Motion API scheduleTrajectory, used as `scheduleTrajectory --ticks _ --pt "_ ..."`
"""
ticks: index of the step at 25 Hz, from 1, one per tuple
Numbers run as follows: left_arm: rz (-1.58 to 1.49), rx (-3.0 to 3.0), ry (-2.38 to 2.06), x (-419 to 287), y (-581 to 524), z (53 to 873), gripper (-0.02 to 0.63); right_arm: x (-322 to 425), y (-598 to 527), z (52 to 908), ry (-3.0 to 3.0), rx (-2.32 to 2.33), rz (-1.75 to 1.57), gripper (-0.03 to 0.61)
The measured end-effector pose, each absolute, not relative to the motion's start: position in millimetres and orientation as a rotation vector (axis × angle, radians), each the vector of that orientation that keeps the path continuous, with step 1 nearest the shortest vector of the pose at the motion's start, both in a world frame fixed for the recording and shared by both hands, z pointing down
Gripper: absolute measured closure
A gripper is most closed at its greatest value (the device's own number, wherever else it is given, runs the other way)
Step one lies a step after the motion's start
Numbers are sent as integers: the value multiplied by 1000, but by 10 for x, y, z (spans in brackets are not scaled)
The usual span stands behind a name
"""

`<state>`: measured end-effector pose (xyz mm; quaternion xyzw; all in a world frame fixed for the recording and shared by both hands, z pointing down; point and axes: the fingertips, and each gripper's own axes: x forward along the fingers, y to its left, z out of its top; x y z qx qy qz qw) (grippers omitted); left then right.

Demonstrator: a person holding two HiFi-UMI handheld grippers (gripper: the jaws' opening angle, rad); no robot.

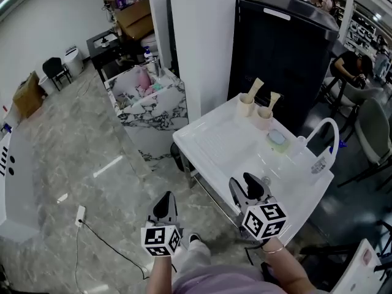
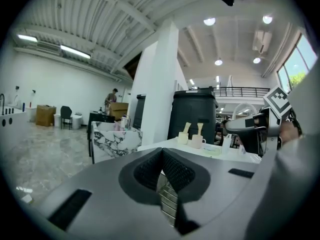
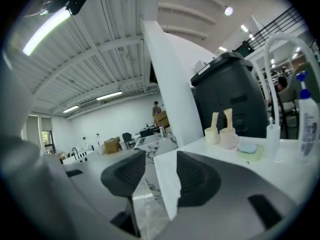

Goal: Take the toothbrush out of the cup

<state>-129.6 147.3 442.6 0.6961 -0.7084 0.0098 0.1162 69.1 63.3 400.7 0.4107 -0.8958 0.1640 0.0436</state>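
Note:
Two cups stand at the far end of the white sink counter [image 1: 214, 146]. The cream cup [image 1: 245, 105] holds a pale toothbrush [image 1: 255, 87]; the pink cup [image 1: 264, 116] beside it holds another toothbrush [image 1: 273, 100]. Both cups show far ahead in the gripper views, cream cup [image 3: 212, 135] and pink cup [image 3: 229, 138]. My right gripper [image 1: 244, 181] hovers open over the counter's near edge, with nothing between its jaws. My left gripper [image 1: 166, 196] hangs over the floor left of the counter, shut and empty, pads pressed together.
A white arched faucet [image 1: 324, 136] and a soap dish [image 1: 277, 138] sit on the counter's right side, a spray bottle [image 3: 307, 119] nearby. A tall black cabinet [image 1: 285, 54] rises behind the cups. A marble-fronted counter [image 1: 147, 103] and a white pillar [image 1: 196, 41] stand further left.

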Motion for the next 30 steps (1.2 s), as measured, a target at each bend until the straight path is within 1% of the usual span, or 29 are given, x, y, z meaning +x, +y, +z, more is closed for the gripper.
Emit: scheduleTrajectory --ticks 4,10,20,30 --pt "26 2123 -1968 -1515 1032 4413 614 571 299 3923 -2682 1406 512 391" --pt "42 2228 -1822 -1507 425 4486 614 737 -179 3879 -2575 1613 492 393" --pt "101 2414 -1596 -1008 -566 4455 614 1348 -989 3866 -2420 1895 513 399" --pt "173 2475 -1473 -488 -1400 4530 614 1813 -1877 3991 -2304 1990 505 407"
